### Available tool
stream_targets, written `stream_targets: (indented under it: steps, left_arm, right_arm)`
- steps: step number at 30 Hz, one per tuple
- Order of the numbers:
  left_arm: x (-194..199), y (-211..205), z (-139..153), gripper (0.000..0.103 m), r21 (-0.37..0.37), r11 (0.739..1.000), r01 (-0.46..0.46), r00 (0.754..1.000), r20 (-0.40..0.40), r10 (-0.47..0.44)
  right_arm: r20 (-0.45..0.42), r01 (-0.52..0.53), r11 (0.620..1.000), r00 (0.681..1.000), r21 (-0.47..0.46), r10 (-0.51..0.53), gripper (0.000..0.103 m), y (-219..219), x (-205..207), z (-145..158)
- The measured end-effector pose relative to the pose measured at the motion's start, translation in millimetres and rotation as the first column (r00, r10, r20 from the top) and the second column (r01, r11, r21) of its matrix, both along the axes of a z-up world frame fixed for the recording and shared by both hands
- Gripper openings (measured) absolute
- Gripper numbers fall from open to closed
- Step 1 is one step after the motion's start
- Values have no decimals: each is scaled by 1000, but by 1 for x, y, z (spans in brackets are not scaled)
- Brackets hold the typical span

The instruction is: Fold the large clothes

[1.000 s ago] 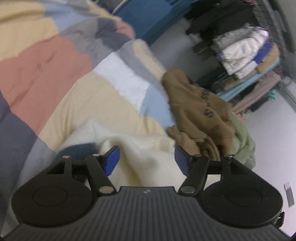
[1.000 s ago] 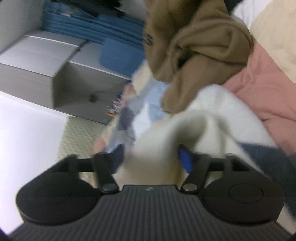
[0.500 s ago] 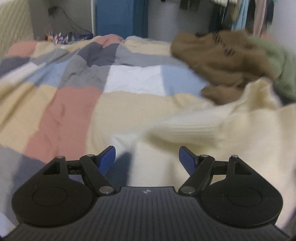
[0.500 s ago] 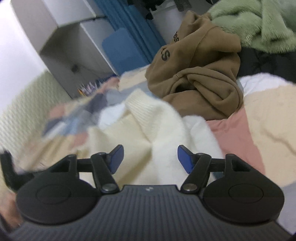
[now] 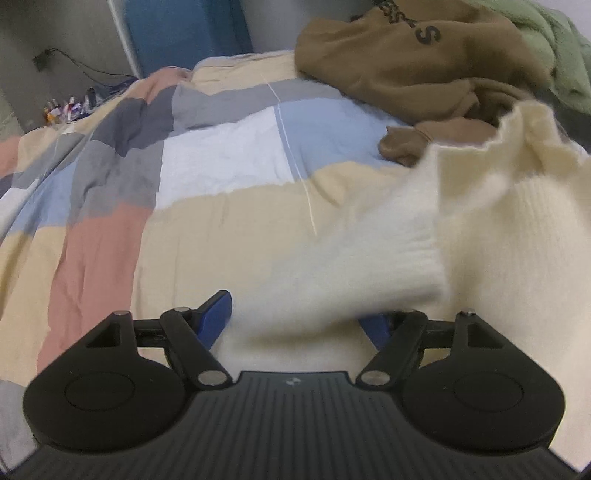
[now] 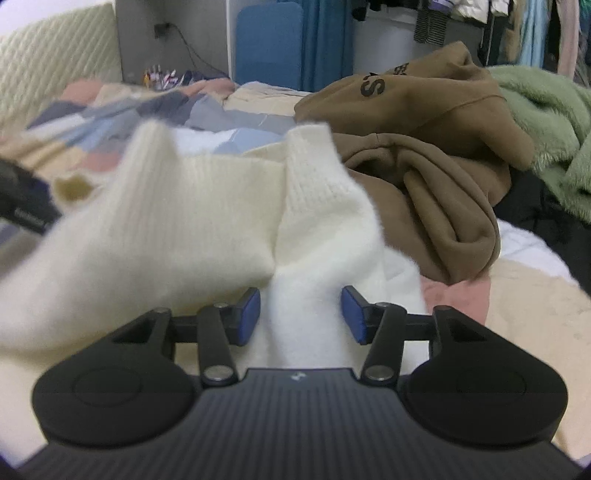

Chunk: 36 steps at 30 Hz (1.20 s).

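both jaws closing: left hand-held gripper (image 5: 299, 317) and right hand-held gripper (image 6: 300, 315) each stand apart around the cream sweater (image 6: 207, 221) on the patchwork bed (image 5: 221, 158), not clamped yet

The cream sweater (image 5: 369, 258) blurs in the left view and hides the left gripper's right pad; the brown hoodie (image 5: 424, 66) and green fleece (image 5: 546, 48) run off-frame — top and right.

A home bedroom: a bed under a patchwork quilt (image 5: 207, 229) of pink, cream, blue and grey, a padded headboard (image 6: 55, 59), garments hung on a rail (image 6: 517, 22), blue curtain (image 6: 325, 40), and a wall socket with trailing cable (image 6: 162, 29).
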<state>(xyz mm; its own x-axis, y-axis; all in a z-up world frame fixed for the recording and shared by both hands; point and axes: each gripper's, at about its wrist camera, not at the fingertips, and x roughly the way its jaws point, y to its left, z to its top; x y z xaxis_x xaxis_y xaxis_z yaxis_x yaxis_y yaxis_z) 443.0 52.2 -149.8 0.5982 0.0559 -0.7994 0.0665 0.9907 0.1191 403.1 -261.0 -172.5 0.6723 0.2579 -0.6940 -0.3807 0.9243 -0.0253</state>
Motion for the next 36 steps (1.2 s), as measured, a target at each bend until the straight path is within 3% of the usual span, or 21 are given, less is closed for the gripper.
stream_targets:
  steps: [1, 3, 5, 6, 8, 10, 13, 17, 20, 23, 28, 33, 36]
  left_arm:
    - [4, 0, -2, 63, -16, 1000, -11, 1000, -1, 11]
    - [9, -3, -6, 42, -39, 999, -37, 999, -12, 37]
    - [8, -9, -4, 15, -34, 999, -37, 999, -7, 37]
    - [7, -12, 0, 12, -36, 999, -35, 999, 0, 35]
    - [3, -7, 12, 10, -80, 995, -59, 998, 29, 61]
    - [-6, 7, 27, 9, -164, 982, -89, 993, 63, 100]
    - [-21, 36, 45, 9, -317, 938, -143, 977, 109, 185]
    - [-33, 61, 53, 9, -456, 872, -176, 958, 125, 258]
    - [-23, 68, 40, 9, -476, 851, -223, 952, 82, 295]
    - [-8, 66, 19, 9, -446, 856, -260, 950, 43, 310]
    - [13, 61, -17, 10, -412, 859, -305, 947, -34, 320]
    - [4, 59, -13, 13, -417, 863, -285, 952, -23, 304]
    - [-9, 59, -1, 31, -404, 872, -278, 954, -8, 300]
  right_arm:
    - [7, 15, 1000, 1000, -15, -15, 33, 0, 0, 1]
    - [24, 52, 998, 998, -21, -51, 19, -5, 1, 4]
    - [40, 93, 995, 995, 26, -94, 13, -18, 2, 11]
    - [54, 113, 992, 992, 53, -116, 12, -25, 2, 16]
    - [76, 157, 973, 982, 169, -172, 11, -50, 1, 33]
    - [39, 218, 925, 970, 311, -241, 10, -81, 3, 43]
    - [-26, 294, 844, 948, 449, -316, 10, -123, 6, 44]
    - [-79, 325, 783, 938, 530, -336, 9, -143, 12, 38]
    - [-91, 342, 808, 935, 480, -342, 9, -134, 19, 26]
    - [-108, 350, 855, 936, 383, -336, 9, -123, 28, 7]
    - [-186, 377, 866, 925, 328, -332, 9, -122, 38, -16]
    - [-211, 389, 852, 919, 351, -333, 12, -126, 39, -20]
    - [-193, 385, 851, 922, 357, -336, 12, -123, 35, -14]
